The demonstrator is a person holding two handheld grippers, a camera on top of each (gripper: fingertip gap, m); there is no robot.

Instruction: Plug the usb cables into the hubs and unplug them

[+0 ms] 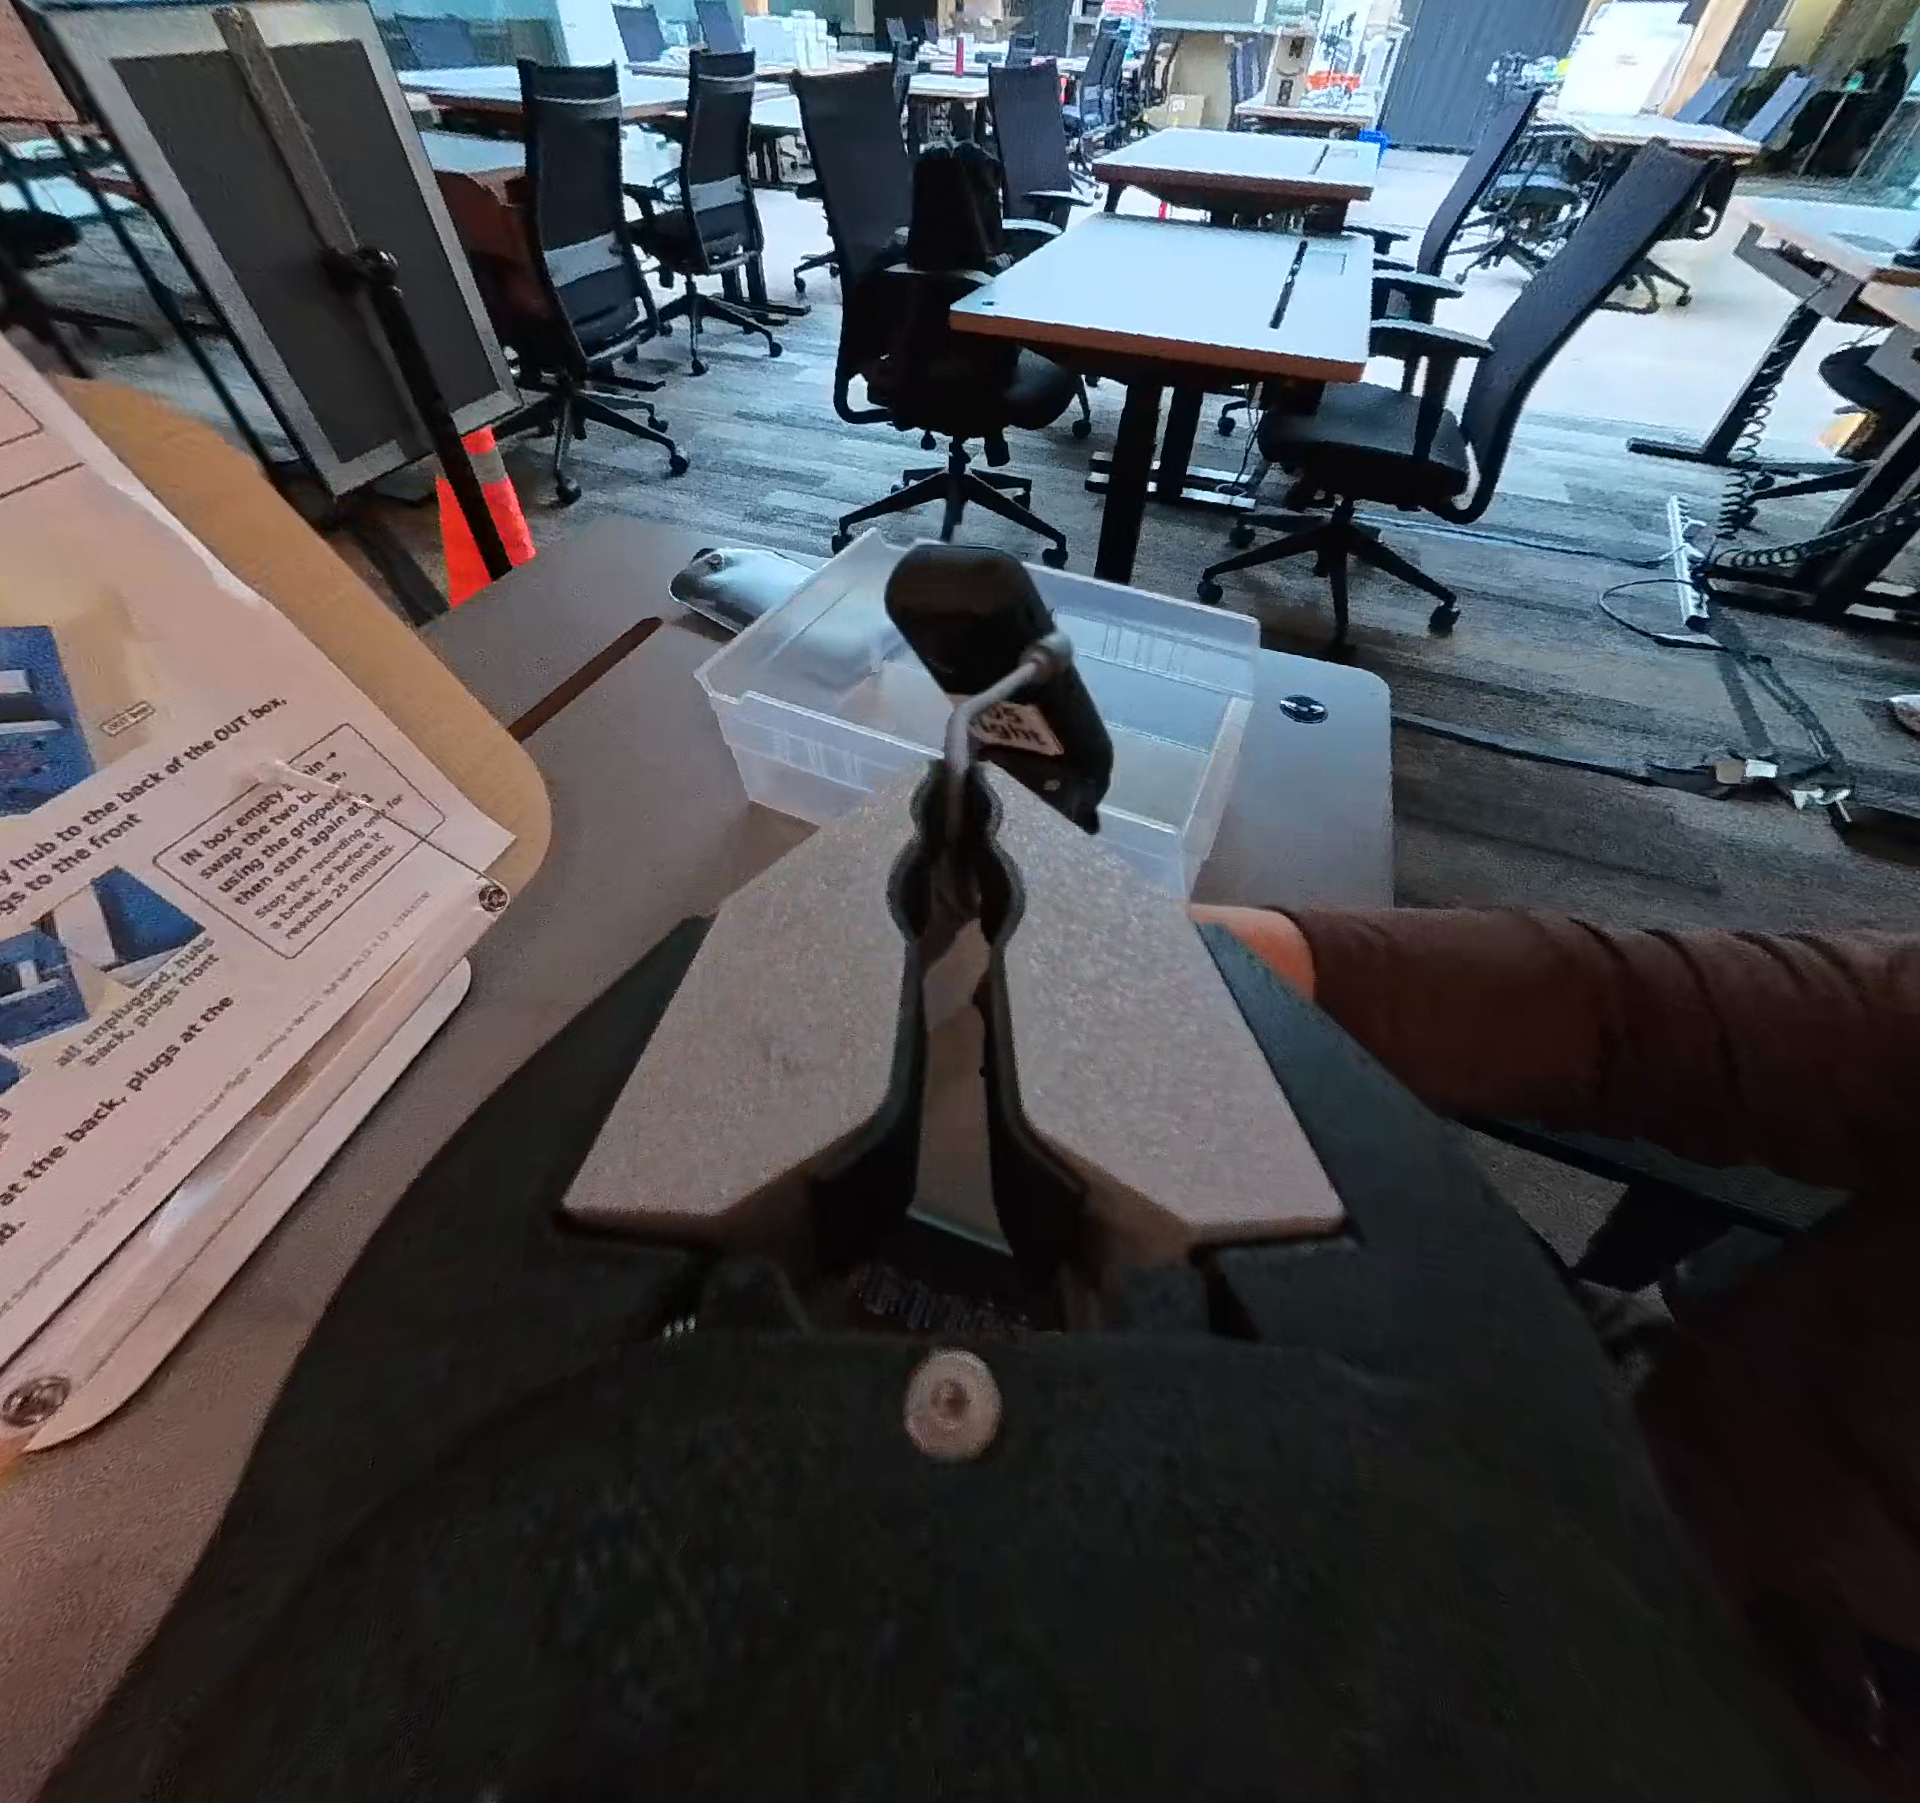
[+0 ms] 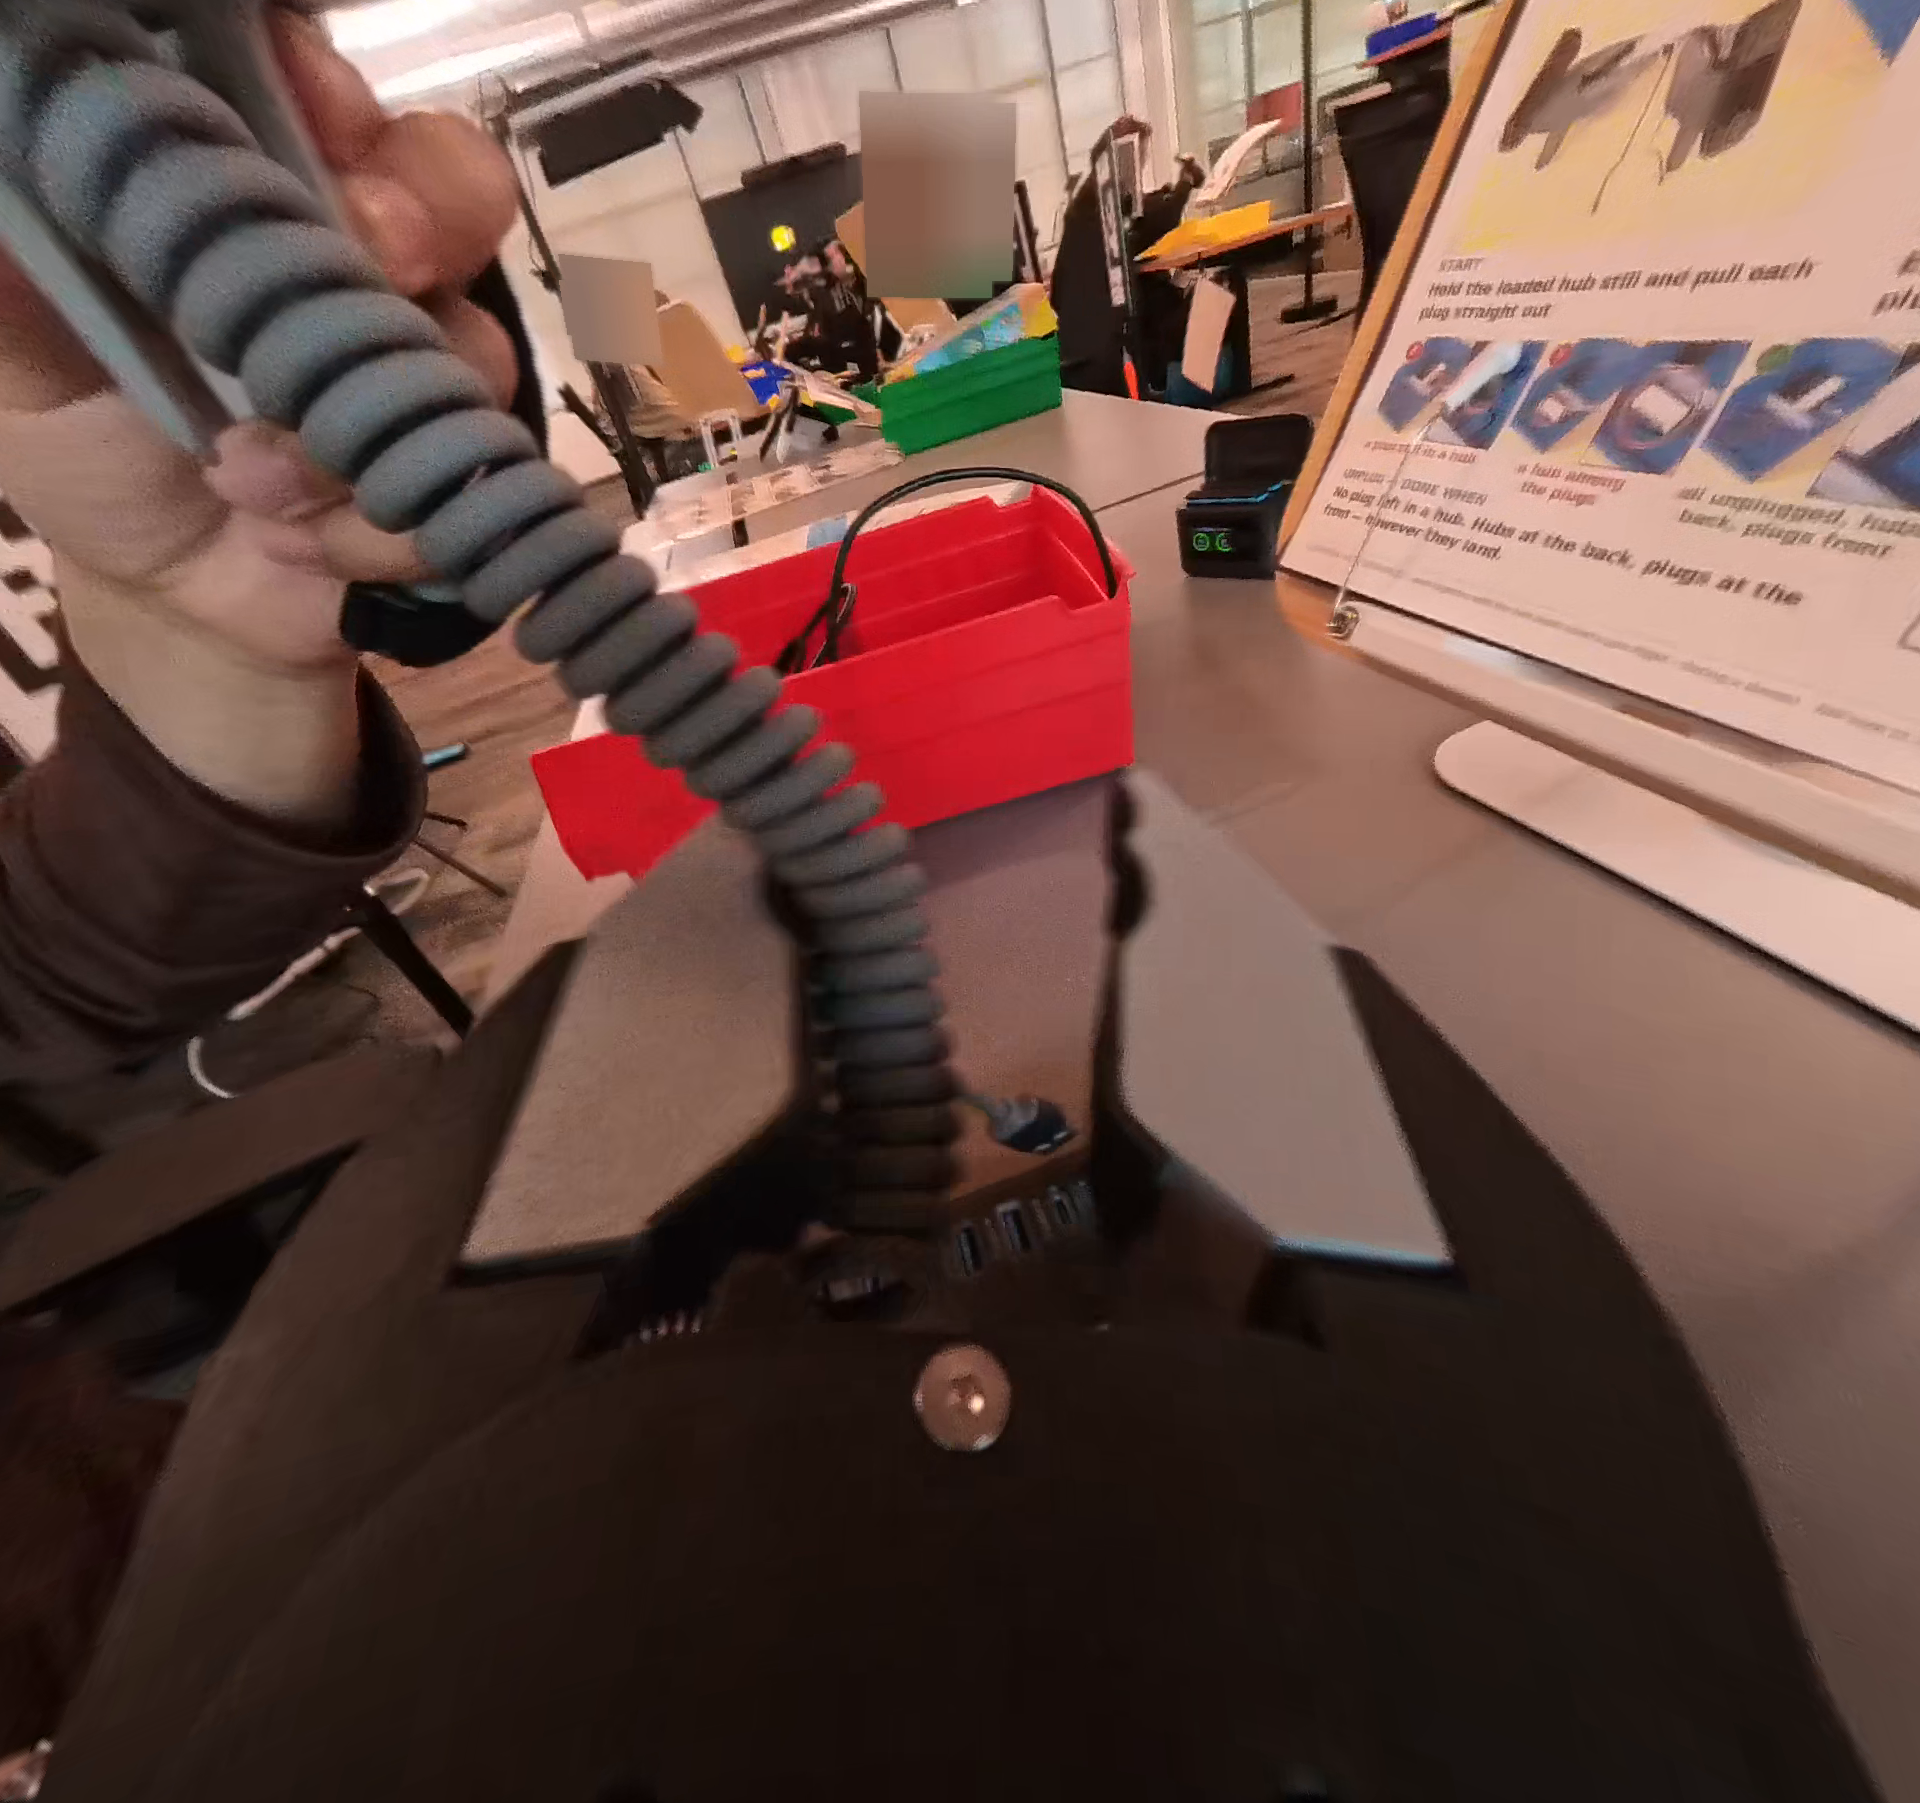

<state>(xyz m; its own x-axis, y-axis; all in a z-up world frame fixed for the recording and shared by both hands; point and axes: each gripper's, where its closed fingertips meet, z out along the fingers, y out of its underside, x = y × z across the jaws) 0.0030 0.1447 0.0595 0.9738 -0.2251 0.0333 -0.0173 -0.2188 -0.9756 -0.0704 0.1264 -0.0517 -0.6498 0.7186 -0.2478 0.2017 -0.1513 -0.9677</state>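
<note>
My right gripper (image 2: 966, 1057) sits low over the table (image 2: 1403, 880), jaws parted. Between them, near the base: a dark hub (image 2: 1023, 1223) with a row of ports facing up; contact unclear. A grey coiled cable (image 2: 582, 569) runs from the jaw gap up-left to a hand (image 2: 249, 465). Red bin (image 2: 935, 673) ahead holds a black cable (image 2: 883, 527). Instruction board (image 2: 1621, 382) stands right, small black device (image 2: 1242, 496) beside it.
</note>
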